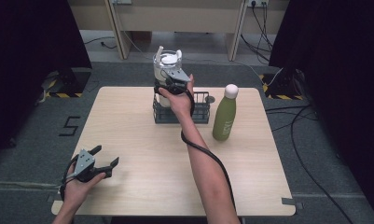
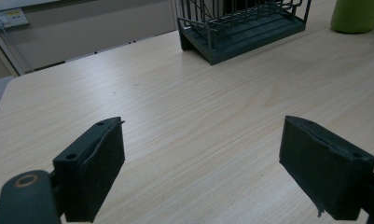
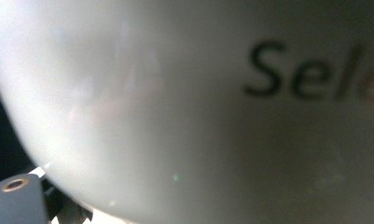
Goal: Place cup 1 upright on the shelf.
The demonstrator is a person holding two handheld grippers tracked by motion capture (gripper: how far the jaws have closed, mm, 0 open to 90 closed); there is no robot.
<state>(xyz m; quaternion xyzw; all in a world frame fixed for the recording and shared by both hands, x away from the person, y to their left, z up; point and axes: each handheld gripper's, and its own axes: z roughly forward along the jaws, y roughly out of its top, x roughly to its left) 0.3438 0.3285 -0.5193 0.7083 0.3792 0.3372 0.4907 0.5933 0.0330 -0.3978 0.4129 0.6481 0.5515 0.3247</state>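
My right gripper (image 1: 171, 80): pressed against the white cup (image 1: 166, 65), upright above the dark wire rack (image 1: 201, 113)'s left end; I cannot tell how wide its jaws stand. Cup's long axis vertical, rack directly below. Blurred lettering "Sel…" fills my right gripper view. My left gripper (image 2: 202, 168): jaws wide apart, empty, near corner of the table (image 1: 138, 154). Green bottle (image 1: 224, 117): right of rack, writing illegible.

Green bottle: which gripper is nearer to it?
Right. The right gripper is at the white cup in the rack, beside the bottle; the left gripper sits near the table's front-left corner.
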